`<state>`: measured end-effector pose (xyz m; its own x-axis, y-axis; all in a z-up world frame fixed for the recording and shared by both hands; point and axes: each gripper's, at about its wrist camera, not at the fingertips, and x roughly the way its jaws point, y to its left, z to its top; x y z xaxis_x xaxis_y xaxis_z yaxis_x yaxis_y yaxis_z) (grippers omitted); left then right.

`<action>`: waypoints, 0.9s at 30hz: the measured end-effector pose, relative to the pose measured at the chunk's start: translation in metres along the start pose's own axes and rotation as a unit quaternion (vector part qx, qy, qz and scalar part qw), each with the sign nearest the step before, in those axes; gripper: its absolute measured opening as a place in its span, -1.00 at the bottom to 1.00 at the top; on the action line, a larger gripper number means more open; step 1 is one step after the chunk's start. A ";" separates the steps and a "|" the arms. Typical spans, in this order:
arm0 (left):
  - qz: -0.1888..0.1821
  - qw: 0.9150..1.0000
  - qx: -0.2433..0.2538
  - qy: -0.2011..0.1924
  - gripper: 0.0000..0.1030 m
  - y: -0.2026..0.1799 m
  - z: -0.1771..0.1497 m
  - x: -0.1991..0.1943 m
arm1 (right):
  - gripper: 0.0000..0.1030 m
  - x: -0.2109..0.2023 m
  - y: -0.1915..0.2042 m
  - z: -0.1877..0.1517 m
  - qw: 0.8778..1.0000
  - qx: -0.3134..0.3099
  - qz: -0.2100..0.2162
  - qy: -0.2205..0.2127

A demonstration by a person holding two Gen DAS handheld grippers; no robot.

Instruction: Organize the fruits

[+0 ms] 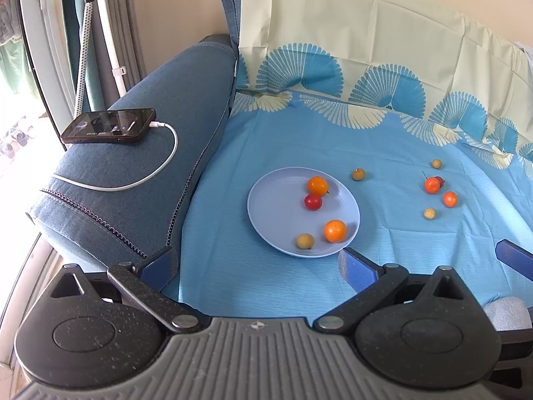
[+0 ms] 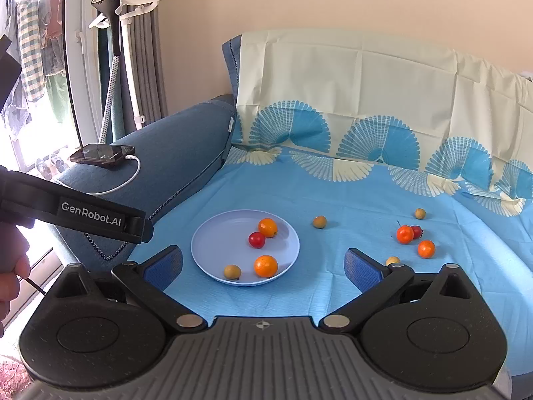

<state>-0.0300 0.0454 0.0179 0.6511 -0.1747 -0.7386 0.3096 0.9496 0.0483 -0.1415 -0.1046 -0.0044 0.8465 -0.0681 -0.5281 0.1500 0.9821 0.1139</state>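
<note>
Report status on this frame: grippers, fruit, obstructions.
Left gripper and right gripper open, empty. Plate holds four fruits; six loose on cloth to its right. Nothing blocking.

**Sofa seat, blue cloth: plate plus loose fruit**

Blue patterned cloth (image 2: 333, 283) covers the seat and drapes up the backrest. Directly on it: pale blue plate (image 2: 213, 243), left of centre. Loose fruit at the plate's 2–3 o'clock: tan fruit (image 2: 319, 222) near the rim; well apart to the right, another tan one (image 2: 420, 213), orange fruit (image 2: 405, 234) touching a red one (image 2: 416, 231), second orange (image 2: 426, 248), third tan (image 2: 393, 261). Phone (image 2: 103, 155) on cable sits on the armrest (image 2: 173, 153), 10 o'clock.
</note>
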 end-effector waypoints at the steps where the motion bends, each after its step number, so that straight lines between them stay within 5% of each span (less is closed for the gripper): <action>1: 0.000 1.000 0.000 0.000 0.99 0.000 0.000 0.000 | 0.99 0.000 0.000 0.000 1.000 0.000 0.000 0.000; 27: -0.002 1.000 0.000 0.002 0.99 0.000 -0.001 0.001 | 0.99 0.002 -0.002 0.000 1.000 0.003 -0.001 0.004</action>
<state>-0.0299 0.0452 0.0161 0.6476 -0.1778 -0.7409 0.3116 0.9492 0.0446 -0.1402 -0.1064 -0.0053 0.8424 -0.0693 -0.5344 0.1549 0.9810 0.1171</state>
